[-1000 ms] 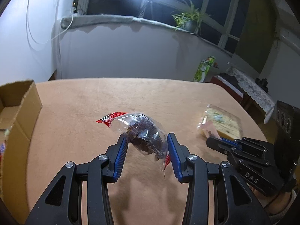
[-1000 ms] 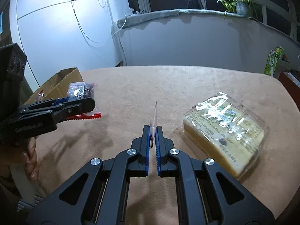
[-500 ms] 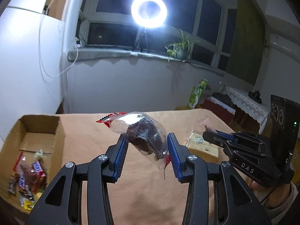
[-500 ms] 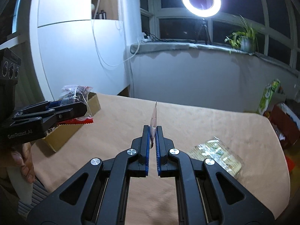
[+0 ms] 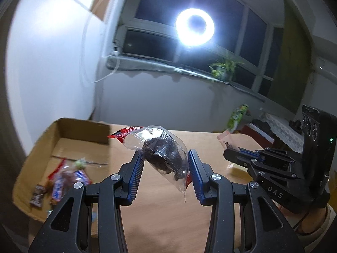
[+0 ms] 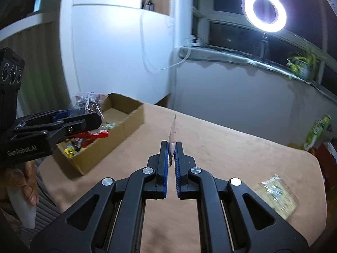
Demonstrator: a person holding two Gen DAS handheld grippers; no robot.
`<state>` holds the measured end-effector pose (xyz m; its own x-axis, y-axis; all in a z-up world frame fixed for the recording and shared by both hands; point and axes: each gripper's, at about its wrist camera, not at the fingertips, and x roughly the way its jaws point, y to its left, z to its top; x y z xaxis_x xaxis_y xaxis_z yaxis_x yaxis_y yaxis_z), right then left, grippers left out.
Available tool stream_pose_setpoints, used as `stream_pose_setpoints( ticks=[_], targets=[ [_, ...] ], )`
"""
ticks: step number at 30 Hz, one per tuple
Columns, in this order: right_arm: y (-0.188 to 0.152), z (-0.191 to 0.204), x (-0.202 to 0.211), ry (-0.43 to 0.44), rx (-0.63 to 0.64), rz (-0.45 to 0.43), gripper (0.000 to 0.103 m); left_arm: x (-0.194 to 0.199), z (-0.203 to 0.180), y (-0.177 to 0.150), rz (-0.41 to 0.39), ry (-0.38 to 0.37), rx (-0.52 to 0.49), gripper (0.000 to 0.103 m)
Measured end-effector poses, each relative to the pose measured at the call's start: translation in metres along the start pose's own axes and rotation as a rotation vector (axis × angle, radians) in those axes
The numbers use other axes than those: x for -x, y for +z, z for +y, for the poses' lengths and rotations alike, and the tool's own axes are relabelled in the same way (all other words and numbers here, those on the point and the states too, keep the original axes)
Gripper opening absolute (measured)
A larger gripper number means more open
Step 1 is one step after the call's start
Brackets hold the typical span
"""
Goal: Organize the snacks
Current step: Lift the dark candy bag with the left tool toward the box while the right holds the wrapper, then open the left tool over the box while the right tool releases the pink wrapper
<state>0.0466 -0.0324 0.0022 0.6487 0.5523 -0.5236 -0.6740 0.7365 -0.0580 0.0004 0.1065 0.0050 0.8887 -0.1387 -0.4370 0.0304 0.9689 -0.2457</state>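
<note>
My left gripper (image 5: 166, 158) is shut on a clear bag of dark chocolate snack (image 5: 162, 156) with a red sealed end, held high above the table. The bag also shows in the right wrist view (image 6: 88, 103), near the cardboard box (image 6: 126, 124). My right gripper (image 6: 172, 145) is shut on a thin pink packet (image 6: 173, 130) seen edge-on; the packet shows flat in the left wrist view (image 5: 226, 141). The open cardboard box (image 5: 82, 128) at the table's left holds several wrapped candies (image 5: 61, 179).
A wrapped yellow cake slab (image 6: 278, 191) lies on the tan table (image 6: 221, 147) at the right. A green carton (image 6: 316, 130) stands beyond the table's far right. A ring light (image 5: 194, 27) and a potted plant (image 5: 223, 69) are at the window.
Both grippers have risen and swung left with their loads. The box has come into fuller view and the cake slab has dropped away to the lower right.
</note>
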Motion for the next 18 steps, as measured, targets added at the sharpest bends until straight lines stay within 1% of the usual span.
stream_pose_setpoints(
  ticks=[8, 11, 15, 18],
  targets=[
    [0.023, 0.075, -0.042, 0.120, 0.105, 0.020, 0.006, 0.026, 0.064, -0.012, -0.010, 0.131, 0.080, 0.041],
    [0.031, 0.096, -0.055, 0.154, 0.139, 0.021, 0.006, 0.034, 0.086, -0.016, -0.012, 0.177, 0.105, 0.041],
    [0.041, 0.119, -0.073, 0.189, 0.178, 0.022, 0.006, 0.039, 0.108, -0.020, -0.012, 0.215, 0.139, 0.041],
    [0.050, 0.130, -0.087, 0.207, 0.197, 0.022, 0.006, 0.039, 0.118, -0.023, -0.005, 0.220, 0.156, 0.041]
  ],
)
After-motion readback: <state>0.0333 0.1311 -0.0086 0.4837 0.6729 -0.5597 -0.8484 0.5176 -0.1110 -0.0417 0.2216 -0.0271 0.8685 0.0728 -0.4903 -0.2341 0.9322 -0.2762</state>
